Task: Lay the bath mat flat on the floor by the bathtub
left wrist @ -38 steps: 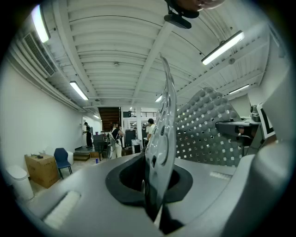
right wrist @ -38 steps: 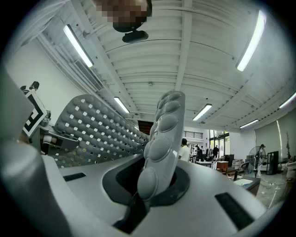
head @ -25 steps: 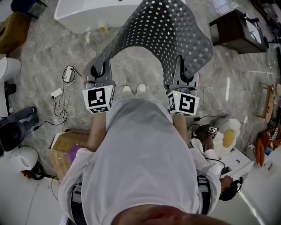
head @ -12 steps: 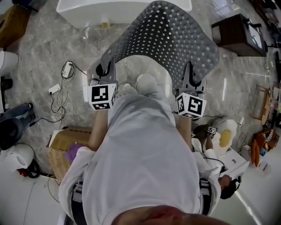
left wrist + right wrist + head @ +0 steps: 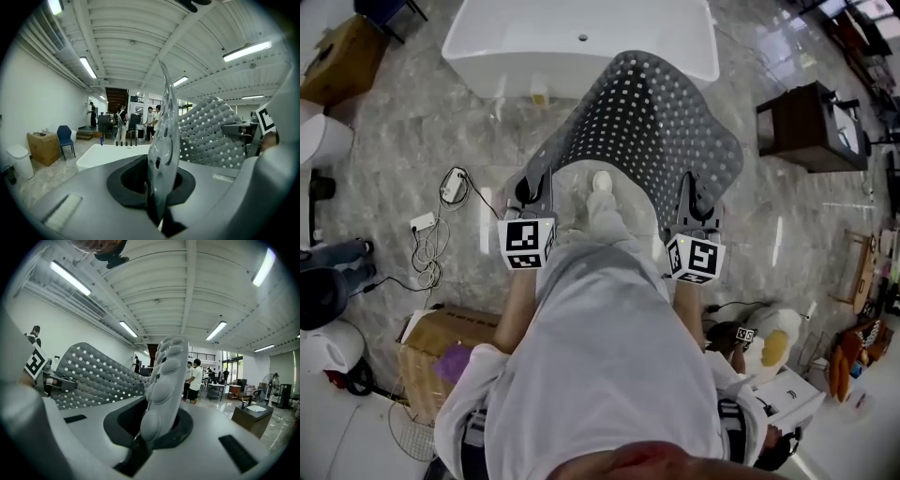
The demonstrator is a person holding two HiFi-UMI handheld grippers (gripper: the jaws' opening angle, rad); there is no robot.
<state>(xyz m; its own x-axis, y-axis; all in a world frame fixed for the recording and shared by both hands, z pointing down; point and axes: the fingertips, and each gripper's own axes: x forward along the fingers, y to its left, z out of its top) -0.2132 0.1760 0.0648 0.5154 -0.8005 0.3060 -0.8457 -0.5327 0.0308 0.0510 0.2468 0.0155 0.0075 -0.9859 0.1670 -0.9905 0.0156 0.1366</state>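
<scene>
Head view: left claw [image 5: 536,180], right claw [image 5: 692,186] level, clamping bath mat [image 5: 647,108] corners.

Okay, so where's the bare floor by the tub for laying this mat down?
Bare floor lies between the bathtub and your shoes, under the held bath mat, and on toward the dark cabinet at right. Crowded: cables at left, a small bottle by the tub's base.

The grey bath mat [image 5: 647,112] is dotted with rows of pale holes, and the bathtub [image 5: 487,56] is white.
</scene>
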